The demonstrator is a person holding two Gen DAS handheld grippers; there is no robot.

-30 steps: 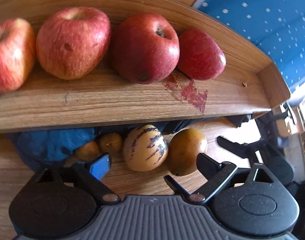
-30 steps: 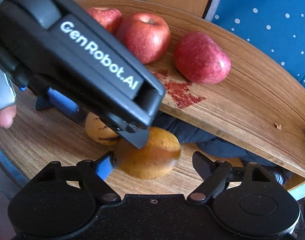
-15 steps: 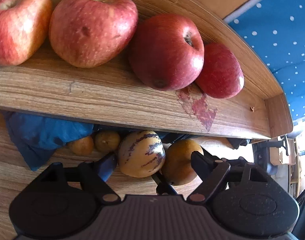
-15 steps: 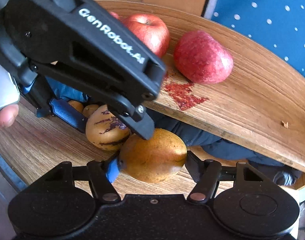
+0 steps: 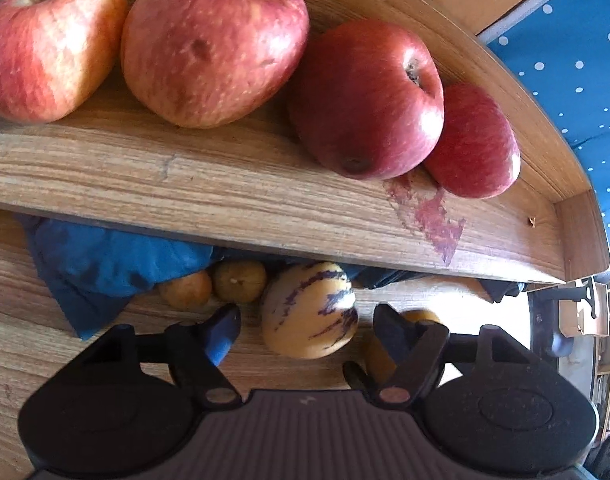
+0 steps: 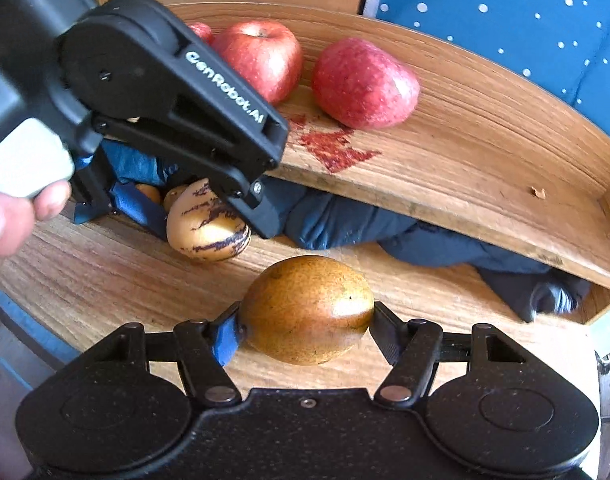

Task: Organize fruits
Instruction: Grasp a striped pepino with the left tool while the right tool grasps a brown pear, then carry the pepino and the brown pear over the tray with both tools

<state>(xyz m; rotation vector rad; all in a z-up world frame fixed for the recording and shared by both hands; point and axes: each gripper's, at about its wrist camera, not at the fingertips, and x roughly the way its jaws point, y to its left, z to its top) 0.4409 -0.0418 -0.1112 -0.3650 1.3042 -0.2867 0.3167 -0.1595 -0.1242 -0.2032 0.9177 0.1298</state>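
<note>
A yellow, purple-striped melon lies on the lower wooden board, under the shelf edge. My left gripper straddles it with its jaws closing. A thin gap shows on each side of the melon. In the right wrist view the same melon sits between the left gripper's fingers. My right gripper is shut on a brown-orange pear-like fruit, with a pad pressed on each side. Part of that fruit shows behind my left gripper's right finger.
Several red apples line the upper shelf, which bears a red stain. Two small brown fruits and a blue cloth lie under the shelf. A person's fingers hold the left gripper. Blue dotted fabric lies beyond.
My right gripper closed on the brown-orange fruit and drew it away from the striped melon. My left gripper's jaws narrowed around the melon and the gripper rolled.
</note>
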